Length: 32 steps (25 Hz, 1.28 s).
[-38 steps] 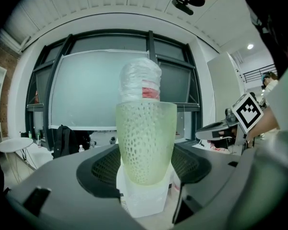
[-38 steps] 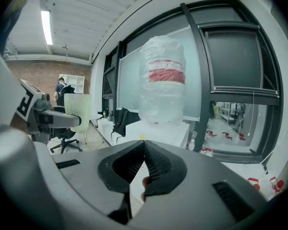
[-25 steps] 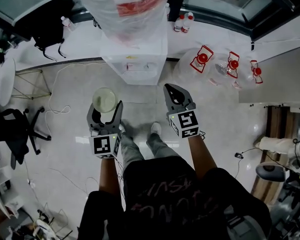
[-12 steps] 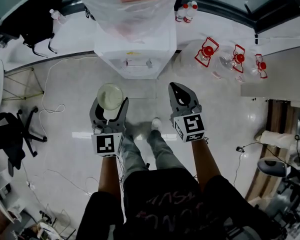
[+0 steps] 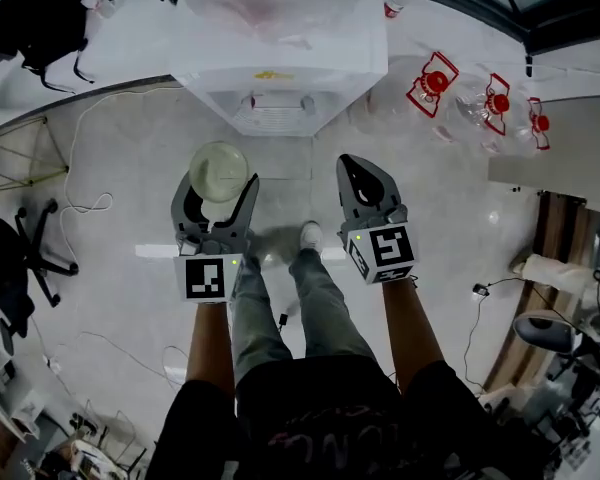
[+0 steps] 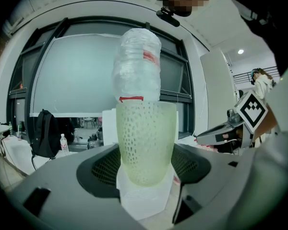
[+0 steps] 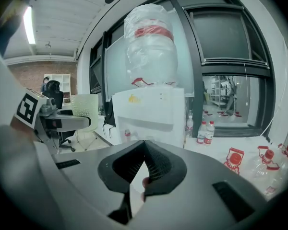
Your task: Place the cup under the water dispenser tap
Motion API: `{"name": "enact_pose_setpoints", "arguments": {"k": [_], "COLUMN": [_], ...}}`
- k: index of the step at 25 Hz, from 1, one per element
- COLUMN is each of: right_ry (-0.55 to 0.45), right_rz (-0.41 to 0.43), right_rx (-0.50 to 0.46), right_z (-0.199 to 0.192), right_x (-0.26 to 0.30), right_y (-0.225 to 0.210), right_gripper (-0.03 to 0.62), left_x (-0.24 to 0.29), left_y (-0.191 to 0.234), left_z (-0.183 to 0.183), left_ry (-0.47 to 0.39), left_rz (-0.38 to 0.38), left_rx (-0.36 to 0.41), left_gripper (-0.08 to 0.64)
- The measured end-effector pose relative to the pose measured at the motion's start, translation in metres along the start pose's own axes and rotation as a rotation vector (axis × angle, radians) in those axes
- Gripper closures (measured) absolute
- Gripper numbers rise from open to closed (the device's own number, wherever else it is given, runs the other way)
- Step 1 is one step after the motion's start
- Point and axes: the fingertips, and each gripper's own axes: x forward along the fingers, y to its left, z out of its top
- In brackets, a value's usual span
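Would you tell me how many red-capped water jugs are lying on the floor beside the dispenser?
3, in a row on the floor right of the water dispenser: nearest jug, middle jug, and farthest jug. Others may lie out of frame.

pale green dimpled cup (image 6: 146, 147), white dispenser (image 5: 330, 68)

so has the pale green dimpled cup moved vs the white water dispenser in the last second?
Cannot tell: head view itself shifted; pale green cup sits about as far short of the white dispenser as before.
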Motion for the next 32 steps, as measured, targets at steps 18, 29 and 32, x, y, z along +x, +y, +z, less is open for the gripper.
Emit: {"name": "enact_pose_setpoints", "arguments": {"k": [18, 29, 32], "right_ry": [-0.012, -0.029, -0.026], "right_rz": [-0.020, -0.054, -0.060], "right_rx": [0.002, 0.011, 0.018], "right_z": [-0.124, -0.187, -0.203], "right_x": [0.075, 0.124, 0.135], "right_y": [-0.023, -0.049, -0.054], "right_gripper": [0.577, 0.577, 0.577], "left_x": [0.067, 0.125, 0.143], "left_y": [0.016, 0.031, 0.032], "left_z": [-0.137, -0.211, -0.222], "left_ry": [-0.026, -0.033, -0.047], "left_rz": [-0.013, -0.017, -0.026], "left_rx": [-0.003, 0.030, 0.026], "left_gripper": [0.222, 0.222, 0.222]}}
